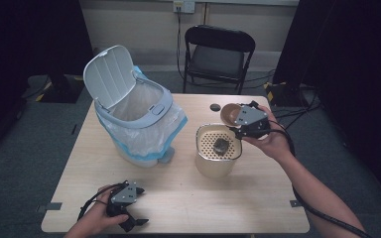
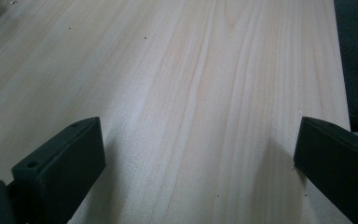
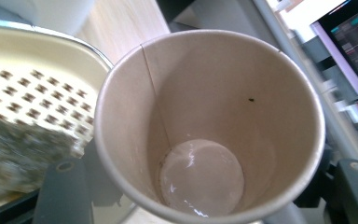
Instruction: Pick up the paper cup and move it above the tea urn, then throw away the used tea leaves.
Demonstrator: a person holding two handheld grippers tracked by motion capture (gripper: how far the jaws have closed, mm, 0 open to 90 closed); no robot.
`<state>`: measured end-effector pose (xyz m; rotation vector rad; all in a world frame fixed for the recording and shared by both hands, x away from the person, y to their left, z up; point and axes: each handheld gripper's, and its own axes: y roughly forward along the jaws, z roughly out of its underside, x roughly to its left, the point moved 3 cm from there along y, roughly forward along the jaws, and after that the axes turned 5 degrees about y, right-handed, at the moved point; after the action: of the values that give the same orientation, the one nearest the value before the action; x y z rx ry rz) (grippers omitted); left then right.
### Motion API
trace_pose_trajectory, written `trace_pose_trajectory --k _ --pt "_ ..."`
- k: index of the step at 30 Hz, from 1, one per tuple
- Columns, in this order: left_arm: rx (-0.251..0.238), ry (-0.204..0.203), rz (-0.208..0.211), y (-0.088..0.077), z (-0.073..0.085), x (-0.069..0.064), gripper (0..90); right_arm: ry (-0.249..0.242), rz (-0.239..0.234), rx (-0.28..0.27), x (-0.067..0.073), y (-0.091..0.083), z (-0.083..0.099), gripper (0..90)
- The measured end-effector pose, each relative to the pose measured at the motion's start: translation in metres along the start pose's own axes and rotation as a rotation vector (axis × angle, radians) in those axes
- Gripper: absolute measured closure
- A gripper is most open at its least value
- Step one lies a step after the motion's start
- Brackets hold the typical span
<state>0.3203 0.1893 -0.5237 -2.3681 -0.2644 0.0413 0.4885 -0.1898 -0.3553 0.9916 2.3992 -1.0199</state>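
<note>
Right tongs (image 1: pixel 239 122) clamped on a brown paper cup (image 1: pixel 229 114), tipped on its side above the far rim of a cream strainer container (image 1: pixel 217 157) at the right of the desk (image 1: pixel 178 198); a dark clump (image 1: pixel 222 146) resting on the strainer's perforated tray. Cup interior bare but for a wet sheen at the bottom (image 3: pixel 200 179). Left tongs (image 1: pixel 131 208) spread wide, holding nothing, low over the near desk edge. Lidded bin (image 1: pixel 134 111) with liner standing open at left.
</note>
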Motion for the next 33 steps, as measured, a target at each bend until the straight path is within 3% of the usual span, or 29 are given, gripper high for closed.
trace_pose_trajectory --k 4,9,13,14,15,22,33 --pt "0.0 0.0 0.0 0.0 0.0 0.0 1.2 0.099 -0.045 -0.005 -0.002 0.001 0.002 29.0" --pt "0.0 0.0 0.001 0.0 0.0 0.0 1.1 0.283 -0.133 -0.04 -0.01 0.002 0.005 28.8" --pt "0.002 0.0 -0.001 0.0 0.0 0.0 1.1 0.362 -0.17 -0.045 -0.016 0.004 0.006 28.6" --pt "0.002 0.0 -0.001 0.0 0.0 0.0 1.1 0.362 -0.17 -0.045 -0.016 0.004 0.006 28.6" --pt "0.002 0.0 -0.001 0.0 0.0 0.0 1.1 0.402 -0.189 -0.049 -0.019 0.005 0.006 28.5" --pt "0.001 0.0 -0.001 0.0 0.0 0.0 1.1 0.451 -0.216 -0.066 -0.021 0.007 0.003 28.2" --pt "0.002 0.001 -0.002 0.0 0.0 0.0 1.0 0.464 -0.249 -0.056 -0.023 0.008 -0.004 27.9"
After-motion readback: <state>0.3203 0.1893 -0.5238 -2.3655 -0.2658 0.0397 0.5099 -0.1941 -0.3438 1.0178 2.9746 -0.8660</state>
